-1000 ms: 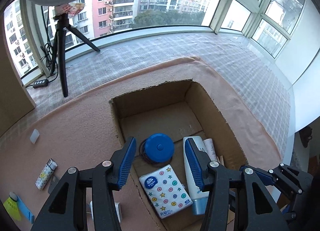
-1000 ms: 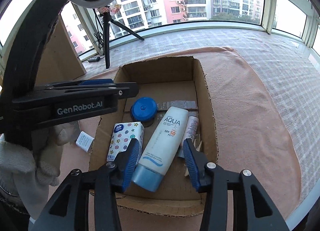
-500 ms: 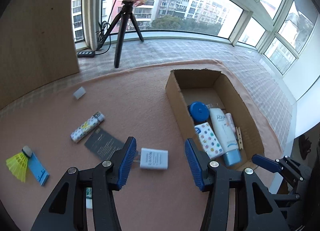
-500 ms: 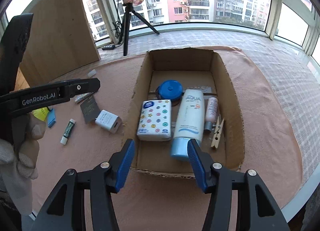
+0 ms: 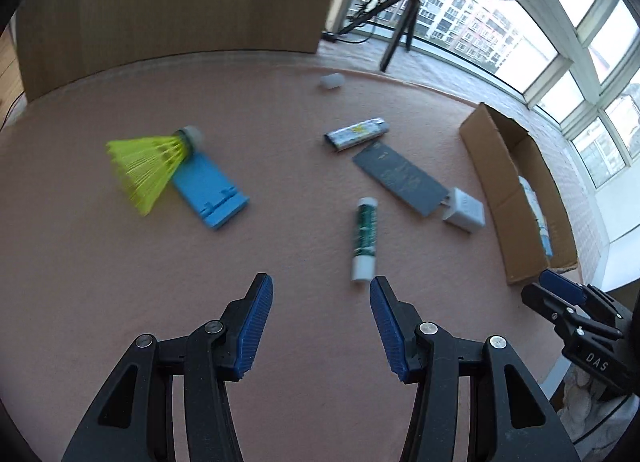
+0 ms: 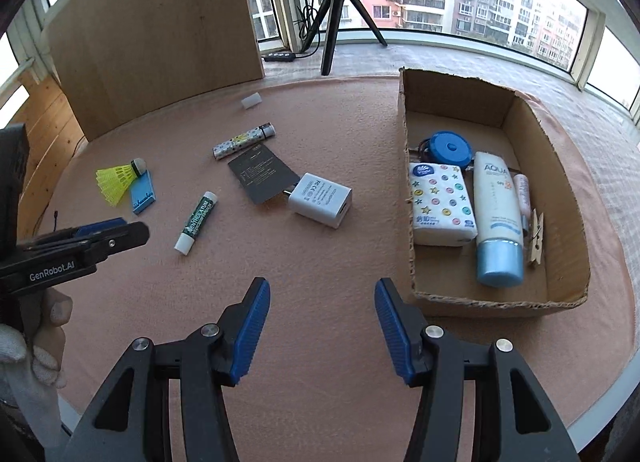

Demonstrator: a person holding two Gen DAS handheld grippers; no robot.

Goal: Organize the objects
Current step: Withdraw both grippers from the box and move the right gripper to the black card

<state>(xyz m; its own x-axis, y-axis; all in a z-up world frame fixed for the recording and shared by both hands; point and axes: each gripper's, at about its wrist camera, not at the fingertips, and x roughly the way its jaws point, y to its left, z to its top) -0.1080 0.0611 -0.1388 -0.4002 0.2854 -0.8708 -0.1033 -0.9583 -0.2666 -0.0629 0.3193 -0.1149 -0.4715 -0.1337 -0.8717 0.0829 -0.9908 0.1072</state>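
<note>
A: Seven loose things lie on the pink mat (image 6: 320, 262) outside the cardboard box (image 6: 404, 134): one yellow shuttlecock (image 6: 116, 178), one blue stand (image 6: 143, 193), one lip balm stick (image 6: 196, 222), one patterned lighter (image 6: 244, 141), one dark card (image 6: 262, 172), one white charger (image 6: 322, 200), one small white cap (image 6: 251, 100).

B: Any writing?

A: The right wrist view reads "MENTHOLATUM" on the balm, "AQUA" on the sunscreen tube (image 6: 496, 210) and "GenRobot.AI" on the left gripper (image 6: 108, 232), which enters at 9 o'clock. The charger's print is too small to read. In the left wrist view "DAS" shows on the right gripper (image 5: 560, 290), at 4 o'clock.

B: What is in the box?

A: Five things, seen fully only from the right wrist: one blue round case (image 6: 450, 148), one tissue pack (image 6: 440, 202) with coloured dots, the sunscreen tube, one slim pink tube (image 6: 522, 192) and one wooden clothespin (image 6: 536, 234). The left wrist view shows the box (image 5: 500, 182) edge-on at 3 o'clock, most of its contents hidden.

B: The fingers?

A: Both grippers stand spread wide, holding nothing. From the left wrist, the balm (image 5: 365, 238) lies at 12 o'clock just beyond the fingertips, its white end nearest, not touched. That view is blurred around the shuttlecock (image 5: 148, 162) at 10 o'clock.
</note>
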